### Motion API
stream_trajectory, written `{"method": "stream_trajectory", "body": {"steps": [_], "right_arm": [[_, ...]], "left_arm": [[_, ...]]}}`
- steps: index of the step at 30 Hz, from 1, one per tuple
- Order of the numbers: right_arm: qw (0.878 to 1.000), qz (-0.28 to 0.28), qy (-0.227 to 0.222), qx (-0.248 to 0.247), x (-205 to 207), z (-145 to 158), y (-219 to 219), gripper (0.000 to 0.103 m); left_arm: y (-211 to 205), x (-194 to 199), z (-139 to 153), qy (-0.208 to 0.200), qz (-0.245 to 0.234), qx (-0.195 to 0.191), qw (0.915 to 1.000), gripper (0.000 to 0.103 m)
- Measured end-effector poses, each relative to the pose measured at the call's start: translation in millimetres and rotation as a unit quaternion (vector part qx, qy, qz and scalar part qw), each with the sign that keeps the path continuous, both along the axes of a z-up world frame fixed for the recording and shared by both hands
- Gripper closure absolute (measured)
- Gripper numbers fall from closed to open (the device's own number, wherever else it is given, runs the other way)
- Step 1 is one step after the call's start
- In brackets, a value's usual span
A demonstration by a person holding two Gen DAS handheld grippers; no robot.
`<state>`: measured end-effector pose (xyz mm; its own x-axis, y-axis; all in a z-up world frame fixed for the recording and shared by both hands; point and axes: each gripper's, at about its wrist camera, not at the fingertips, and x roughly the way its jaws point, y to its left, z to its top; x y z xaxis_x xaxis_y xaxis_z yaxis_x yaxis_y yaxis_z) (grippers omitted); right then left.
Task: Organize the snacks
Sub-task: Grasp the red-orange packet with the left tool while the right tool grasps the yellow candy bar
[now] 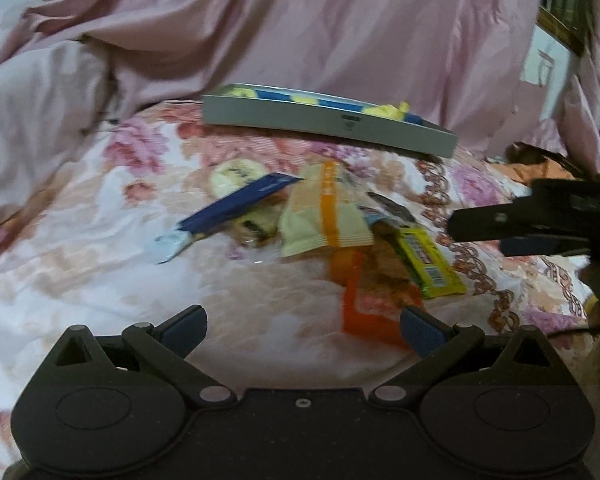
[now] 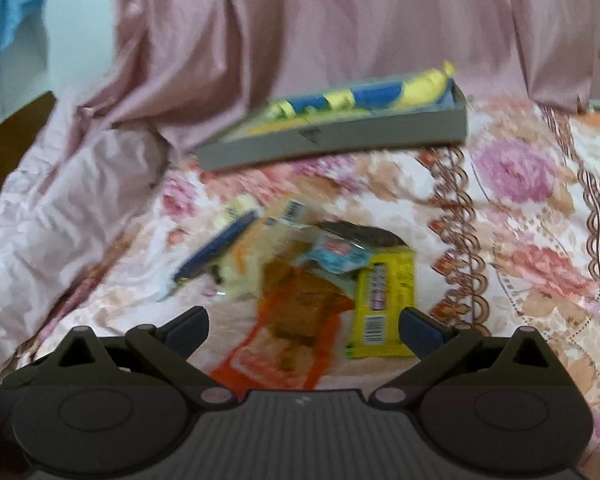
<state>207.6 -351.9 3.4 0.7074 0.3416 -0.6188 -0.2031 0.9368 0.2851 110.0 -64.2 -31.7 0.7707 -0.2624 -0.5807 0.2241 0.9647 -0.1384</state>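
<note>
A pile of snack packets lies on a floral bedspread [image 1: 80,240]: a dark blue stick packet [image 1: 236,206], a cream packet with an orange stripe [image 1: 324,216], a yellow packet [image 1: 428,260] and an orange-edged clear packet [image 1: 364,312]. Behind them sits a shallow grey box [image 1: 328,124] holding blue and yellow packets. My left gripper [image 1: 302,328] is open, just short of the pile. In the right wrist view the yellow packet [image 2: 384,300] and orange packet [image 2: 292,328] lie between the fingers of my open right gripper [image 2: 304,326]. The grey box [image 2: 340,136] sits beyond.
Pink crumpled sheets [image 1: 260,32] rise behind the box and to the left. The right gripper [image 1: 540,216] shows at the right edge of the left wrist view. A wooden edge [image 2: 8,140] is at the far left in the right wrist view.
</note>
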Motion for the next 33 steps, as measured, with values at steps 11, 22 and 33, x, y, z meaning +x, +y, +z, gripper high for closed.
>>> {"method": "stream_trajectory", "body": {"steps": [11,22,33], "right_arm": [[0.99,-0.074,0.106,-0.056,76,-45,-26,0.002],[0.99,-0.041,0.104,-0.085,95,-49,-15,0.022],[0.985,-0.006,0.089,-0.15,87,-55,13,0.042]], "left_arm": [[-47,54,-17,0.029,-0.033,-0.006,0.999,0.001],[-87,81,-32,0.068,-0.064,0.087,0.9919,0.012],[-61,70,-31,0.088,-0.039,-0.003,0.9953,0.04]]}}
